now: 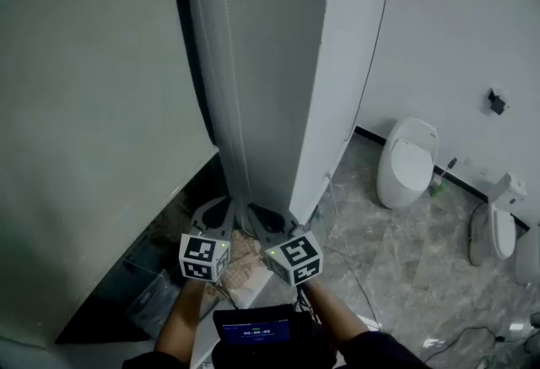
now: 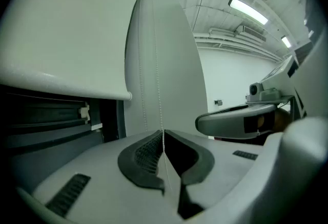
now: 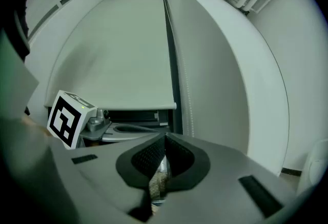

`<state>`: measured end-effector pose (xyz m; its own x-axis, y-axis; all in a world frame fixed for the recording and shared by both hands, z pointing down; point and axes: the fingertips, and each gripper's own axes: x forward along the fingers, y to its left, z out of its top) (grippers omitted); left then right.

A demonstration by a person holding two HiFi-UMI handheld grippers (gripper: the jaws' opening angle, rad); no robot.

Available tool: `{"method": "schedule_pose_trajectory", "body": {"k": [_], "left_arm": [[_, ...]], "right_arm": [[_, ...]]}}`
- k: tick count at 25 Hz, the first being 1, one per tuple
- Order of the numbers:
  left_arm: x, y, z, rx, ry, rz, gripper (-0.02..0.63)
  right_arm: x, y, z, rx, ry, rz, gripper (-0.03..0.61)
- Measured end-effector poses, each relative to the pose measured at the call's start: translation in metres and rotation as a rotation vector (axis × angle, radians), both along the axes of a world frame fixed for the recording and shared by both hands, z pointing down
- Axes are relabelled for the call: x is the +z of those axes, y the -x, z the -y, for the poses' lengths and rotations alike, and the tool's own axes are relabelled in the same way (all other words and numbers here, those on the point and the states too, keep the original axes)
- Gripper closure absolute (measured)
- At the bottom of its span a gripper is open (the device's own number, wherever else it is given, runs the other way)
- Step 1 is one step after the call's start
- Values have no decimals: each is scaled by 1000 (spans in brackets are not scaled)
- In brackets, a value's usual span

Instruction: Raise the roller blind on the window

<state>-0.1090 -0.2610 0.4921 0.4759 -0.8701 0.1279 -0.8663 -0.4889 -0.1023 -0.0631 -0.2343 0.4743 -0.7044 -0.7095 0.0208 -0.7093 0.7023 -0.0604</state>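
The pale roller blind (image 1: pixel 93 122) hangs over the window at left, and its bottom rail (image 2: pixel 66 89) shows dark glass below it. A thin bead chain (image 1: pixel 234 105) runs down the white pillar beside the blind. My left gripper (image 2: pixel 163 133) is shut on this bead chain (image 2: pixel 160 95), which rises straight up from its tips. In the head view the left gripper (image 1: pixel 226 205) and right gripper (image 1: pixel 256 214) sit side by side low at the pillar's foot. My right gripper (image 3: pixel 164 137) is shut with nothing visible between its jaws; the chain (image 3: pixel 187 100) hangs beyond it.
The white pillar (image 1: pixel 287 63) stands directly ahead. A white toilet-like fixture (image 1: pixel 409 160) and a second one (image 1: pixel 498 228) stand on the marble floor (image 1: pixel 396 266) at right. A small screen (image 1: pixel 253 329) sits below the grippers. Cables lie across the floor.
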Motion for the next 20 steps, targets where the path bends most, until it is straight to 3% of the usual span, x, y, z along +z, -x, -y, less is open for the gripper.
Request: {"method": "schedule_pose_trajectory", "body": {"k": [6,11,14,17,20], "left_arm": [[-6,-9,0,-3,-5,10,606],[-10,-12,7,17,3,-33,605],[-39,-17,25,26,-32,-71,601],[-83,-23,44,50,-78,-104,525],[-137,-21,56,50,-157,-147,525]], "right_arm": [[-5,-6,1,-10,-4,-3,569],[-9,-7,0,-30,-10,73,569],[-10,-10,0,-28,-8,71,569],[-9,-16,-1,-28,-2,69,569],[-7,-21,-2,-25,2,66,569]]}}
